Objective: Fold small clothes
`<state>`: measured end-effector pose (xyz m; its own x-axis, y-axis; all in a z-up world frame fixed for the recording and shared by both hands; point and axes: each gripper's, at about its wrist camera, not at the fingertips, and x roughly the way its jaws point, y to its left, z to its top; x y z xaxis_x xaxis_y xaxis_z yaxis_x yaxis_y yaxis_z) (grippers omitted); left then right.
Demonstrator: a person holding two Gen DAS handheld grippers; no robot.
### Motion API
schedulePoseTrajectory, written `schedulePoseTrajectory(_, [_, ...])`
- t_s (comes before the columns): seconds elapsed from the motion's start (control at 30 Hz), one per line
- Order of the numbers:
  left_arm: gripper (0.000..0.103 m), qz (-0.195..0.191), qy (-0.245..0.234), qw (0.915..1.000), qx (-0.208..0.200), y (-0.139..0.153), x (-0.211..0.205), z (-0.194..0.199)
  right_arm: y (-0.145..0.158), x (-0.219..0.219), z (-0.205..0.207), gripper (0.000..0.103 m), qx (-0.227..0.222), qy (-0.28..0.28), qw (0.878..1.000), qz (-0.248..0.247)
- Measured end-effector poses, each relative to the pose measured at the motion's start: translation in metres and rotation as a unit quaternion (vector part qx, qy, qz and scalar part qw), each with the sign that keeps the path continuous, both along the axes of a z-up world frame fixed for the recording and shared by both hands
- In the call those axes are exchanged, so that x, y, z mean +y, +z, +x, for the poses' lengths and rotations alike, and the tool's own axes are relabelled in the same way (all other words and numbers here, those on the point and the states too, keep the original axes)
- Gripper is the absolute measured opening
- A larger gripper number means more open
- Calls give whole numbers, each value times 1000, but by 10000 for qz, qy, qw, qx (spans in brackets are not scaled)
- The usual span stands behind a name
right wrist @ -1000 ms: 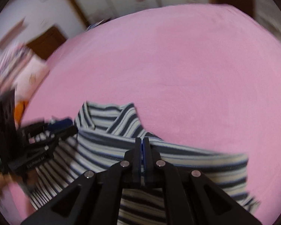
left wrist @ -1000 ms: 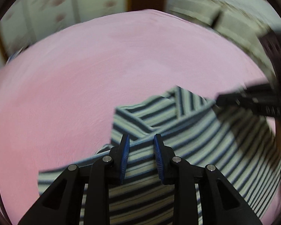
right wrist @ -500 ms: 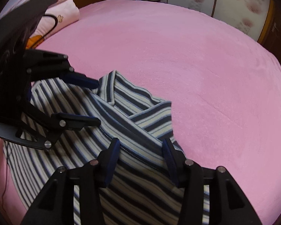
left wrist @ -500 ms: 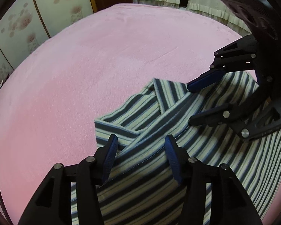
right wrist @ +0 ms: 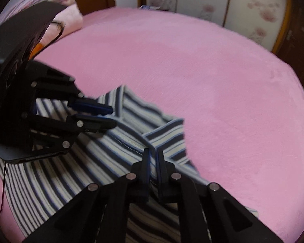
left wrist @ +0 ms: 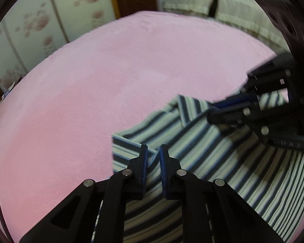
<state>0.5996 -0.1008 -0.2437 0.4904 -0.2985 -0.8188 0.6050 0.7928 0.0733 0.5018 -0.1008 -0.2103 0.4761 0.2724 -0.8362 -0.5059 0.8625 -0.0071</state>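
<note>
A: What lies on the bed (right wrist: 223,77)?

B: One striped shirt (left wrist: 223,156), dark and pale bands with a collar, on the pink bed cover. It sits toward the near edge, under and between the two tools. No other garment shows in either view.

A: And the tools?

B: Two. The left gripper (left wrist: 153,156) has its jaws drawn close, with a ridge of striped cloth between them at the collar-and-shoulder corner. The right gripper (right wrist: 153,159) has its jaws nearly together on a seamed fold near the collar's other side. Each also appears in the other's view, jaws close on the same upper edge.

A: How does the shirt handle?

B: By its look, a soft knit: light, limp, with no stiffness of its own. It drapes and wrinkles wherever it is unsupported. The seamed edge and the collar (right wrist: 164,129) are thicker, so they likely give the firmest purchase; a single thin layer may slip or stretch.

A: Where is hold best taken?

B: At two matching points along the shoulder line, either side of the collar, as shown. That keeps the upper edge taut, so the body hangs or lies evenly when moved.

A: Anything else to count?

B: One pillow or folded quilt (right wrist: 71,18) at the head of the bed, and patterned wardrobe doors (right wrist: 253,8) behind; their number is unclear.
</note>
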Motion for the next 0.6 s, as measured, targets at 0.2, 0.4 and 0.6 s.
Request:
schedulePoseTrajectory(0.2, [10, -1, 627, 9980, 38, -8, 9, 19, -8, 0, 0, 14, 95, -460, 9988, -104])
schedulePoseTrajectory(0.4, [14, -475, 1546, 9866, -232, 12, 59, 10, 28, -58, -27, 34, -177, -1617, 9835, 788])
schedulePoseTrajectory(0.6, [21, -376, 2025, 9784, -177, -3, 81, -13, 17, -82, -56, 34, 277, -1872, 9734, 1292])
